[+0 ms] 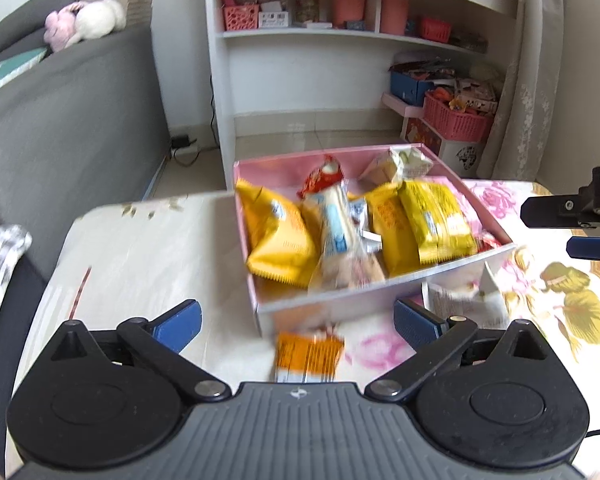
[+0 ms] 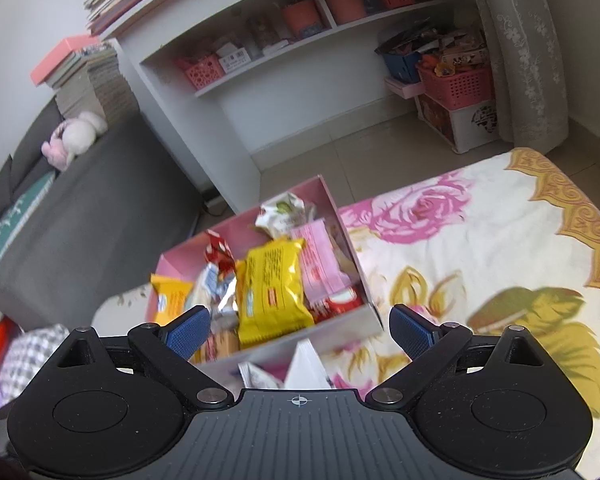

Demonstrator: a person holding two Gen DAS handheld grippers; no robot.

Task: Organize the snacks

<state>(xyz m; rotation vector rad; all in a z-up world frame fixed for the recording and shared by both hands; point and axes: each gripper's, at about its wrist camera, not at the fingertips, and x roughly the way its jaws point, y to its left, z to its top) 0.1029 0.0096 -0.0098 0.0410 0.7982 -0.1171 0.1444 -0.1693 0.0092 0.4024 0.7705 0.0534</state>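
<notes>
A pink box (image 1: 384, 292) stands on the flowered table, filled with several snack packs: yellow packs (image 1: 434, 220), a white-blue pack (image 1: 338, 236) and a red one (image 1: 324, 178). The box also shows in the right wrist view (image 2: 332, 200), with a yellow pack (image 2: 269, 284) on top. An orange snack pack (image 1: 306, 356) lies on the table in front of the box, between the jaws of my open left gripper (image 1: 297, 322). A white wrapper (image 1: 466, 300) lies by the box's near right corner. My right gripper (image 2: 300, 330) is open and empty above the white wrapper (image 2: 306, 366).
The table carries a flowered cloth (image 2: 480, 248). A grey sofa (image 1: 59, 120) stands to the left. A white shelf unit (image 1: 340, 40) and pink baskets (image 1: 456, 116) stand behind on the floor. My right gripper shows at the right edge of the left wrist view (image 1: 572, 226).
</notes>
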